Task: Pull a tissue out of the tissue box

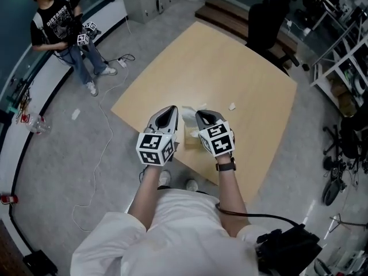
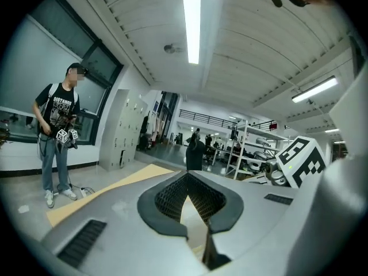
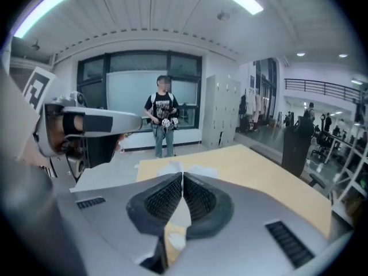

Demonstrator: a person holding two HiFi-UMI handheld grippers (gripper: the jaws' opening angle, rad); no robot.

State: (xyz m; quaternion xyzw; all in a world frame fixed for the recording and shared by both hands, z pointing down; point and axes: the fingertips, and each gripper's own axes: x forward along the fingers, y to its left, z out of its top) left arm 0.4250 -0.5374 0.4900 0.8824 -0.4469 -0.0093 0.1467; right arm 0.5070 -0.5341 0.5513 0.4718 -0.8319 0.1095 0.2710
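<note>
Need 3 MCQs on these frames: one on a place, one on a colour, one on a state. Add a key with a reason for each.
1. Where does the other person stand?
A. on the floor, left of the table in the head view
B. on the table
C. seated at the table's right edge

2. What colour is the table top?
A. black
B. red
C. light wood

3. What state are the right tongs in?
A. wide open and empty
B. shut on a tissue
C. shut on a cable

Key:
1 A: the head view shows the person upright on grey floor at its top left, clear of the table.
2 C: the top is pale tan in the head view and the right gripper view.
3 B: the right gripper view shows the pads together with white tissue pinched between them.
</note>
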